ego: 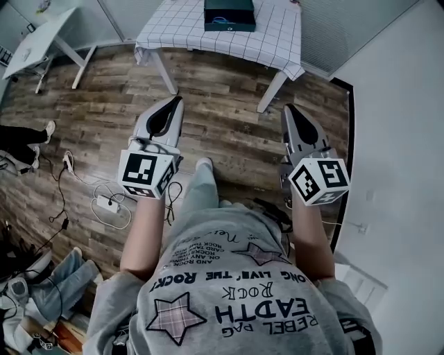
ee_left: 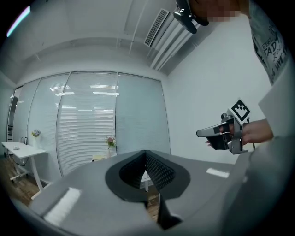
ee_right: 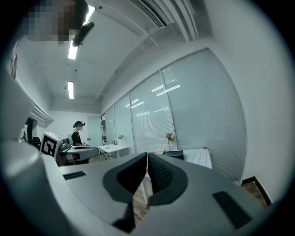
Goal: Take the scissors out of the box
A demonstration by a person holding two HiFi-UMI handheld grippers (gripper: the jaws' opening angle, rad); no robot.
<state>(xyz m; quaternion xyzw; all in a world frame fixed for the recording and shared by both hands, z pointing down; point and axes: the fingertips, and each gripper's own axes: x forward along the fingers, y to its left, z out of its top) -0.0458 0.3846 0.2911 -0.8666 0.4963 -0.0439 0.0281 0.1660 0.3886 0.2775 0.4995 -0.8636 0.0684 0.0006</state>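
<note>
While the left hand-held gripper [ego: 177, 101] and right hand-held gripper [ego: 287, 108] are pressed together, empty, wood-plank floor [ego: 222, 97] lies before the checked-cloth tabletop [ego: 272, 40]. Dark rectangular box [ego: 229, 15] on it.

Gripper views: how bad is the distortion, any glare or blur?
Left gripper view: heavy fisheye, dark corners, blinds bowed; white glare patches on the left gripper's shell. Right gripper view: same fisheye; ceiling lights blown out, right gripper sharp. Head view: even light, mild bowing, box sharp at the top edge.
</note>
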